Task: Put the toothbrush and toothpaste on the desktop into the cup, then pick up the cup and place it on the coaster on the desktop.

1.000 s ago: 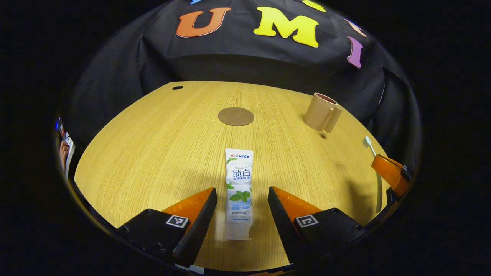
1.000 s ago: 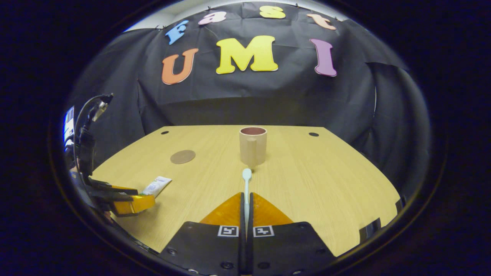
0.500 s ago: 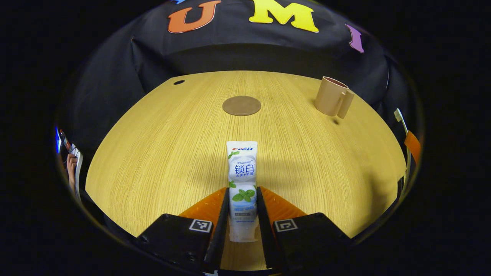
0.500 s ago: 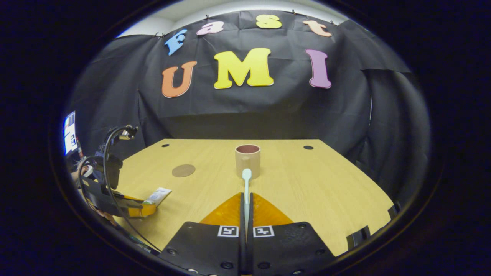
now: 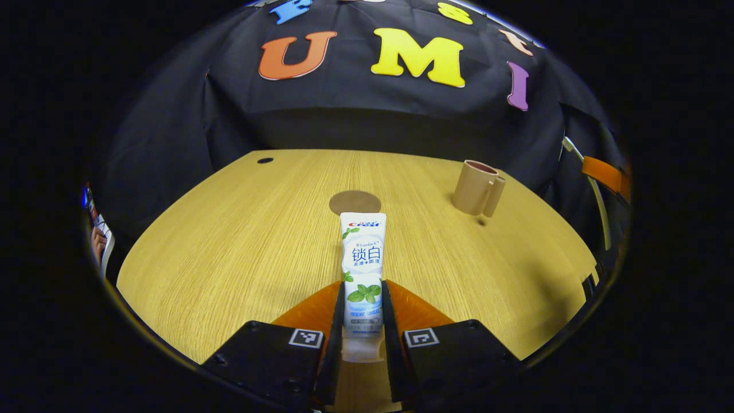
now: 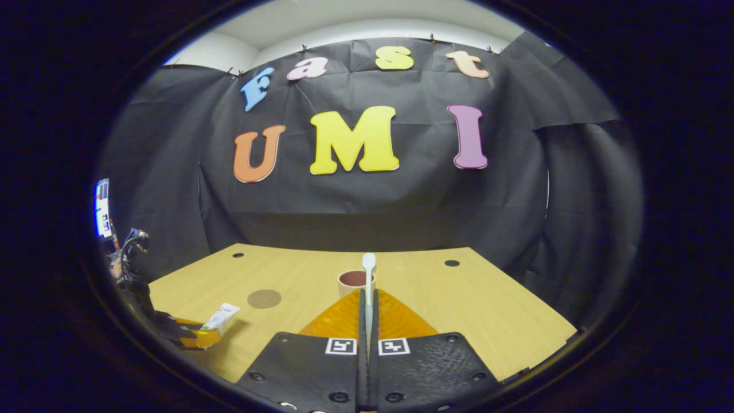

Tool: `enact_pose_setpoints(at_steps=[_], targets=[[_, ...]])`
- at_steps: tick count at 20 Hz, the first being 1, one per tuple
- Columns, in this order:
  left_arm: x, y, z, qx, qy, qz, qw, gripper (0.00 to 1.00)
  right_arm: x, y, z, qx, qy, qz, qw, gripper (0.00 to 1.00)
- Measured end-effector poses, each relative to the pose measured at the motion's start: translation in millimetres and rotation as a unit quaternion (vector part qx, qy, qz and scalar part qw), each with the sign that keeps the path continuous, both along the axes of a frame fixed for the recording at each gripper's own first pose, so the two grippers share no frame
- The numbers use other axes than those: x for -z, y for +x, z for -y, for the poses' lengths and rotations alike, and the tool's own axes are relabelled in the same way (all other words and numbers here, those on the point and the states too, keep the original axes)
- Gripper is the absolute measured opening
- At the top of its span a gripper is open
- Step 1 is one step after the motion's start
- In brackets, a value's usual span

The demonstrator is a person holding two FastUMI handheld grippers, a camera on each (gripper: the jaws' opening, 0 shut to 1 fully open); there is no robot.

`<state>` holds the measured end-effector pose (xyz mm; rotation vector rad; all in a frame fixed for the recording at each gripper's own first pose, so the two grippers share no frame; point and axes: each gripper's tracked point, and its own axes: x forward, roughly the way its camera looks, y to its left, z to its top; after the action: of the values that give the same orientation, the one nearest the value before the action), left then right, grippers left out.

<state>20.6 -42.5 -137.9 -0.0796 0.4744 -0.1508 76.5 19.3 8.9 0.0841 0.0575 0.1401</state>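
A: Left gripper (image 5: 362,310)?
B: Both fingers clamped on the toothpaste (image 5: 362,269), low end of the tube between them, cap end nearest the camera, rest sticking forward over the table (image 5: 229,252). In the right gripper view it sits at the left edge with the tube (image 6: 221,317) poking out.

A: Right gripper (image 6: 367,321)?
B: Fingers pinched almost together on the toothbrush (image 6: 368,287), handle between them, head pointing up and forward. In the left gripper view it's at the far right edge (image 5: 608,175), toothbrush (image 5: 593,189) visible there too.

A: Farther out?
B: Coaster (image 5: 355,202), round, brown, flat on the table just past the tube tip; also seen from the right (image 6: 264,298). Cup (image 5: 477,187) upright, handle toward the left camera, well right of the coaster. From the right, the cup (image 6: 352,281) sits straight ahead, partly behind the fingers and brush.
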Motion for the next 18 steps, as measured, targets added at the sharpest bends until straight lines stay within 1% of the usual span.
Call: enact_pose_setpoints(at_steps=[3,6,8,11,14,17,18], targets=[[-24.2,4.8,3.2,0.013,0.016,0.066,0.998,0.37,-11.4,28.8,-10.0,-0.019,0.018,0.016,1.000,0.00],[-43.7,7.3,12.3,0.022,-0.002,0.099,0.995,0.37,-21.6,68.9,-19.9,-0.044,0.032,0.026,0.998,0.00],[-49.8,12.4,10.4,0.019,-0.007,0.106,0.994,0.37,-32.8,102.3,-25.6,-0.059,0.040,0.042,0.997,0.00],[-48.2,19.6,6.5,0.013,-0.014,0.102,0.995,0.37,-42.0,147.8,-33.5,-0.079,0.038,0.070,0.994,0.00],[-45.1,28.4,2.8,0.004,-0.021,0.102,0.995,0.37,-41.5,186.9,-49.3,-0.124,0.067,0.077,0.987,0.00],[-37.6,34.7,7.6,0.002,-0.033,0.092,0.995,0.37,-33.6,217.7,-48.6,-0.131,0.063,0.072,0.987,0.00],[-35.6,36.6,10.4,0.003,-0.034,0.090,0.995,0.33,-32.0,224.2,-50.9,-0.133,0.058,0.073,0.987,0.00]])
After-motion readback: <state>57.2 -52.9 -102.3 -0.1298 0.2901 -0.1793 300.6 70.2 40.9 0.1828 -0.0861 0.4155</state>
